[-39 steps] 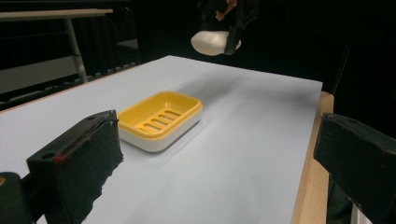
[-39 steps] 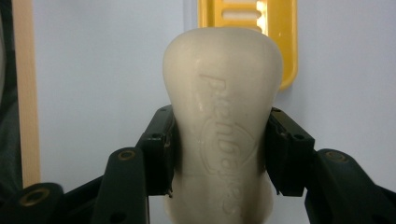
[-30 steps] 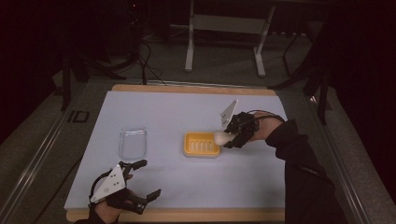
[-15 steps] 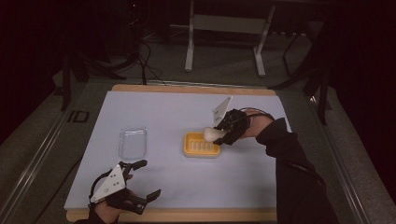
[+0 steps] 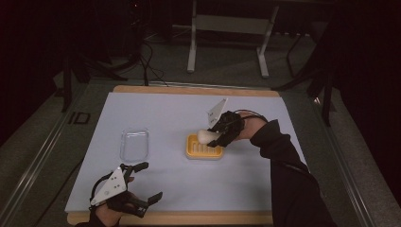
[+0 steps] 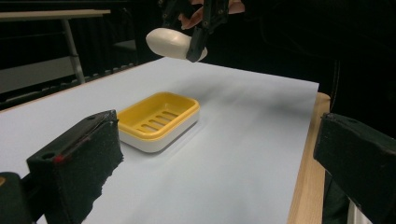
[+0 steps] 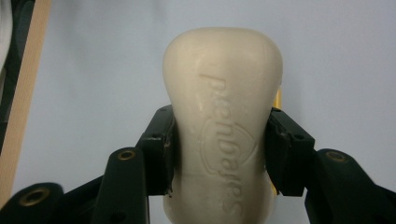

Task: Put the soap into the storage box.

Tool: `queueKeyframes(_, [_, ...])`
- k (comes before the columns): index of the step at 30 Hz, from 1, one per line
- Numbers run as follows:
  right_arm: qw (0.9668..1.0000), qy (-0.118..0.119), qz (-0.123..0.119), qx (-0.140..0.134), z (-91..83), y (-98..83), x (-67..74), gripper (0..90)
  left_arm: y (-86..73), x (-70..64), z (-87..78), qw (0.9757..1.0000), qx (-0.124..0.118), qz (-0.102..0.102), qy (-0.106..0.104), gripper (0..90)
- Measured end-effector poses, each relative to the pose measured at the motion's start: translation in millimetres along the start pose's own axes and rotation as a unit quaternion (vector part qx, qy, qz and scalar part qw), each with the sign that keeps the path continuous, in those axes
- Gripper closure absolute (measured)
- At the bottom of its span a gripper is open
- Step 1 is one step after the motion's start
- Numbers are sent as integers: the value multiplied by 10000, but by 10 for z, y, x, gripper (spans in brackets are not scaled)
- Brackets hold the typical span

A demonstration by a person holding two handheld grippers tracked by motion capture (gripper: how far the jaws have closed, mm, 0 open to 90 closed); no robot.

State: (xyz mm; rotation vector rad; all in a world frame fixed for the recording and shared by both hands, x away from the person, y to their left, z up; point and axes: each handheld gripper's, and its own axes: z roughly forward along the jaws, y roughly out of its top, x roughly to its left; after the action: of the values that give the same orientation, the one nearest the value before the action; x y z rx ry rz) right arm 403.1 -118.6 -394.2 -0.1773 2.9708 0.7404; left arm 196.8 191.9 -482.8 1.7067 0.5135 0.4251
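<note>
- Right tool [image 5: 213, 135]: black padded jaws clamped on the waist of a smooth cream soap bar [image 7: 223, 126], embossed lettering, held above a yellow slotted soap dish [image 5: 204, 146].
- Left tool [image 5: 142, 182]: jaws apart, empty, over the table [image 5: 165, 111].
- Clear rectangular lid [image 5: 134, 144] lies flat.

Your table [image 5: 265, 92]: wooden edge, covered by pale sheet [image 5: 165, 113]. Yellow soap dish [image 5: 204, 148] sat on sheet right of centre. Clear plastic lid [image 5: 134, 144] lay flat, well apart to its left.
</note>
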Motion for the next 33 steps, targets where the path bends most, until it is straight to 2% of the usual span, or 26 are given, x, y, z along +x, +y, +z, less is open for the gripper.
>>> queueKeyframes(9, [9999, 131, 25, 59, 146, 1, -88, 499, 3, -4, -3, 10000, -25, -8, -6, 12])
queueKeyframes(13, [9998, 181, 46, 55, 263, -23, -132, 499, 2, -11, 1, 10000, -20, -5, -10, 12])
queueKeyframes(19, [9994, 260, 47, 220, 494, -83, -169, 499, 1, -7, 4, 10000, -18, -7, -10, 12])
queueKeyframes(24, [9991, 319, 63, 286, 616, -141, -197, 499, 0, -6, 7, 10000, -6, -5, -13, 12])
queueKeyframes(30, [9991, 276, 121, 283, 717, -202, -241, 499, 0, -1, 6, 10000, -4, -4, 9, 12])
queueKeyframes(33, [9994, 287, 135, 170, 747, -222, -258, 498, -1, 1, 8, 10000, 6, 0, 13, 11])
